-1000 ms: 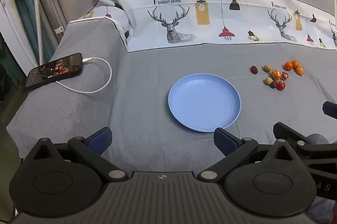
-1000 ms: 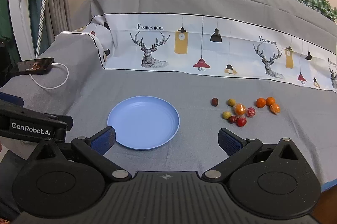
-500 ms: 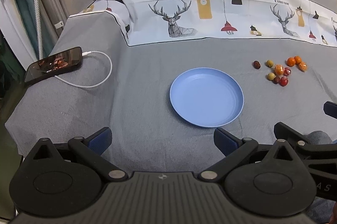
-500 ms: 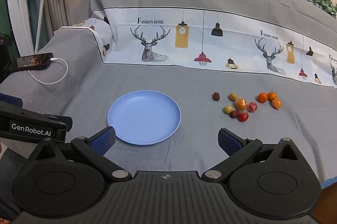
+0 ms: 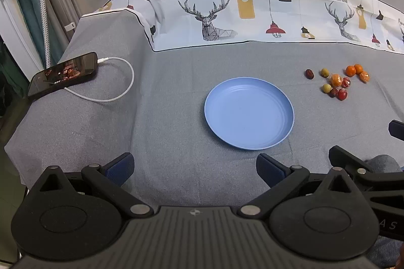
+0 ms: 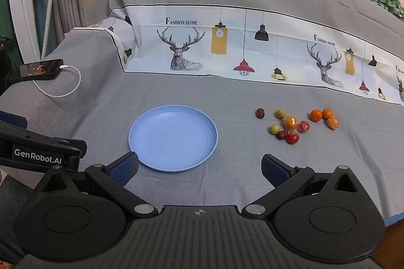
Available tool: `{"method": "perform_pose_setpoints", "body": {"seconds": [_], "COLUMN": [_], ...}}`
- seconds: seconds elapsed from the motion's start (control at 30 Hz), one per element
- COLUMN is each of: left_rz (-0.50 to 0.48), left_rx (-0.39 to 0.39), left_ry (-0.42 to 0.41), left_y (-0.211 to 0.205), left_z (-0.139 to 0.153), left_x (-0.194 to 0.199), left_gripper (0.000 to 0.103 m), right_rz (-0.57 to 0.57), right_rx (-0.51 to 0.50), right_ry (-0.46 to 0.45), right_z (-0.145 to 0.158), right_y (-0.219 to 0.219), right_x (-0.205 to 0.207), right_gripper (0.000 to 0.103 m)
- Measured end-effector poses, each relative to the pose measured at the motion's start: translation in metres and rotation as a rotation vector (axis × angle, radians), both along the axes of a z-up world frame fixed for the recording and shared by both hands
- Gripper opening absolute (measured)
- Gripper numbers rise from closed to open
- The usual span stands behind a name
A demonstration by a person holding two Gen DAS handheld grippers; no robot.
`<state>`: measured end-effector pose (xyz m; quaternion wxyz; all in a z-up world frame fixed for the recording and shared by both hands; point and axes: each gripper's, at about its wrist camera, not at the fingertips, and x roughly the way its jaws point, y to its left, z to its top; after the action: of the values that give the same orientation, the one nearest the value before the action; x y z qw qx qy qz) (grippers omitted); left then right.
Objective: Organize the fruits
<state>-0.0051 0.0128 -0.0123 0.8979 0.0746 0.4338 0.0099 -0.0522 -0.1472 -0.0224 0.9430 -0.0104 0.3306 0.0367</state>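
An empty light-blue plate lies on the grey cloth. To its right sits a cluster of several small fruits: orange, red, dark red and yellow-green ones, some in clear wrap. My left gripper is open, near the cloth's front edge, short of the plate and left of it. Open too, my right gripper hangs in front of the plate's near rim, with the fruits ahead to the right. Nothing sits between either pair of fingers.
A black phone with a white charging cable lies at the left edge of the cloth. A raised bank of printed deer-and-lamp fabric runs behind. Curtains and a pole stand at far left.
Both grippers have drawn back slightly and tilted, so the plate and fruits sit a little higher in both views. Nothing on the cloth has moved.
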Motion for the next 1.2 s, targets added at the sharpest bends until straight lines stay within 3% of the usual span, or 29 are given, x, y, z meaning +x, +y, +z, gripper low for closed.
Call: {"method": "perform_pose_setpoints", "body": {"seconds": [0.57, 0.7, 0.9, 1.07, 1.2], "left_rz": [-0.009, -0.029, -0.086, -0.17, -0.252], "left_rx": [0.01, 0.016, 0.001, -0.026, 0.004], "left_ry": [0.02, 0.037, 0.089, 0.126, 0.125], "left_y": [-0.002, -0.011, -0.047, -0.097, -0.148], "left_z": [-0.005, -0.007, -0.012, -0.022, -0.042], "left_x": [0.006, 0.011, 0.041, 0.083, 0.124], "left_gripper": [0.103, 0.103, 0.103, 0.103, 0.103], "right_rz": [0.001, -0.033, -0.191, -0.354, -0.415], "right_rx": [0.015, 0.007, 0.036, 0.001, 0.016], "right_ry": [0.003, -0.031, -0.067, -0.021, 0.015], "right_z": [-0.004, -0.006, -0.015, -0.028, -0.056], "right_y": [0.0, -0.011, -0.064, -0.131, -0.18], "right_x": [0.006, 0.008, 0.023, 0.045, 0.081], "right_gripper": [0.102, 0.102, 0.102, 0.102, 0.102]}}
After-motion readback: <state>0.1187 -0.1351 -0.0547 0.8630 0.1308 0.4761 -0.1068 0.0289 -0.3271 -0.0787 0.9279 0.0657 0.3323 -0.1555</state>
